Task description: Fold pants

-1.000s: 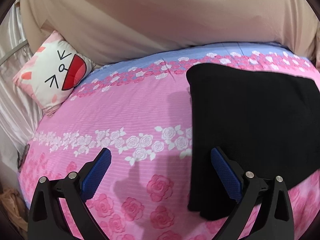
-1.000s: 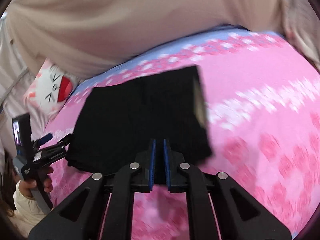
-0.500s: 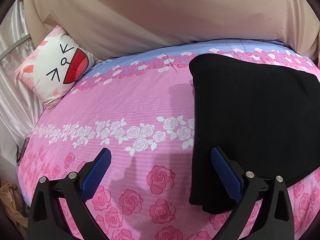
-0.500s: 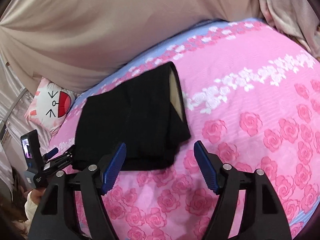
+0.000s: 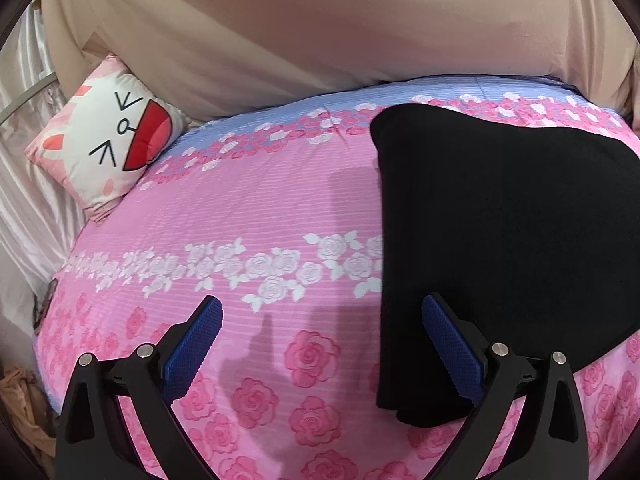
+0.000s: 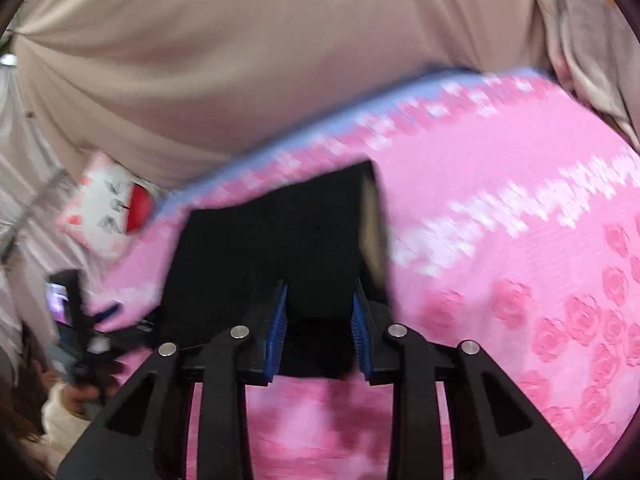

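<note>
The black pants point(image 5: 500, 240) lie folded into a flat rectangle on the pink rose bedspread point(image 5: 260, 208). In the left wrist view my left gripper point(image 5: 320, 320) is wide open and empty, its right finger over the pants' near left edge. In the right wrist view, which is blurred, the pants point(image 6: 288, 240) show a tan inner waistband at their right edge. My right gripper point(image 6: 319, 308) is partly open, its blue pads point(image 6: 280, 312) on either side of the pants' near edge, with cloth between them.
A white cat-face pillow point(image 5: 108, 140) leans at the bed's far left corner. A beige curtain point(image 5: 320, 32) hangs behind the bed. The hand with the left gripper point(image 6: 80, 340) shows at the left of the right wrist view.
My right gripper opened wide half a second ago and has now narrowed and moved in onto the pants' near edge. My left gripper stays open and barely shifted.
</note>
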Demonstrator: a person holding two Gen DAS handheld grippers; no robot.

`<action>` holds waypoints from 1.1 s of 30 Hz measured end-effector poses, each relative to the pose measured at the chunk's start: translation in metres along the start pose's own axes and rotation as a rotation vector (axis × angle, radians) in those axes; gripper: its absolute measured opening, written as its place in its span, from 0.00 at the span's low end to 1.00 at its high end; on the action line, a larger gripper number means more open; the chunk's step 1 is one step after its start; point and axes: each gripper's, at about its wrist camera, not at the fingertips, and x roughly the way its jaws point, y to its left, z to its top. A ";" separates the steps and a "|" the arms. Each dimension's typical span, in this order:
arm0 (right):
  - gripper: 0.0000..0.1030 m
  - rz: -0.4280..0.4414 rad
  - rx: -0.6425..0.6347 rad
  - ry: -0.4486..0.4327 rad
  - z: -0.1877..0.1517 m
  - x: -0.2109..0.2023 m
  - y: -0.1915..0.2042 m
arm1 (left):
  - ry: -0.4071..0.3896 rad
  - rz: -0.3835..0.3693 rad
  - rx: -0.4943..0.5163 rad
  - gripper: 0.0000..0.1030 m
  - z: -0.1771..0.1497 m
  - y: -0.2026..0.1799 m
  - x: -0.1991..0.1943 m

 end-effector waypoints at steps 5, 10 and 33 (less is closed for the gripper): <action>0.31 -0.009 0.075 -0.168 -0.001 -0.032 0.001 | 0.001 0.015 0.005 0.95 -0.002 0.001 0.000; 0.31 0.041 -0.121 -0.199 0.022 -0.045 0.069 | 0.019 -0.016 -0.030 0.95 -0.004 0.009 0.001; 0.33 0.097 -0.360 0.098 0.090 0.153 0.253 | 0.127 -0.023 -0.154 0.95 -0.032 0.081 0.046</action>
